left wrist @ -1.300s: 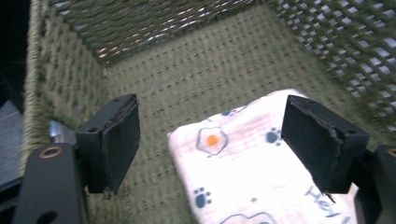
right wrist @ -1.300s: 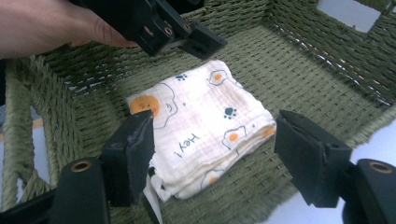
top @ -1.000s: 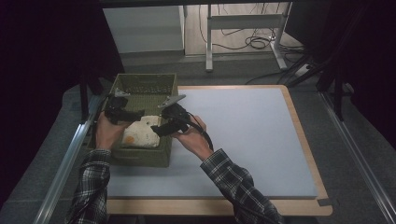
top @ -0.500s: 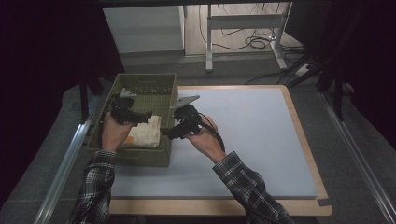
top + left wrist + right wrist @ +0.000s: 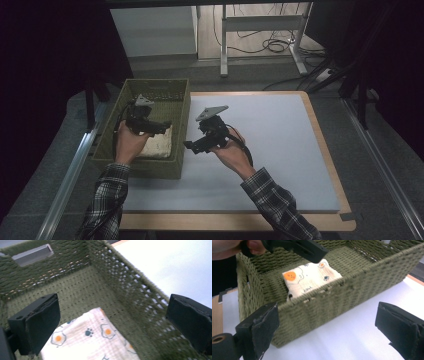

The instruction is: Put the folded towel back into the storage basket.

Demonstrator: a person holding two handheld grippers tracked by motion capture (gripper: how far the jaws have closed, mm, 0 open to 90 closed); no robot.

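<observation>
While the hand-held gripper (image 5: 110,327) gapes empty, the folded cloth (image 5: 87,340) lies below.

A wooden-edged table (image 5: 320,130) topped with a pale grey-white mat (image 5: 270,150) — at its left end stands a rectangular olive-green woven basket (image 5: 145,165), overhanging the left edge.

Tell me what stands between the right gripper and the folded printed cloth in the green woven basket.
The green woven basket's side wall does: the right gripper is outside it over the white mat, jaws open, and the folded printed cloth lies inside behind that wall. The left gripper hangs open above the cloth.
</observation>
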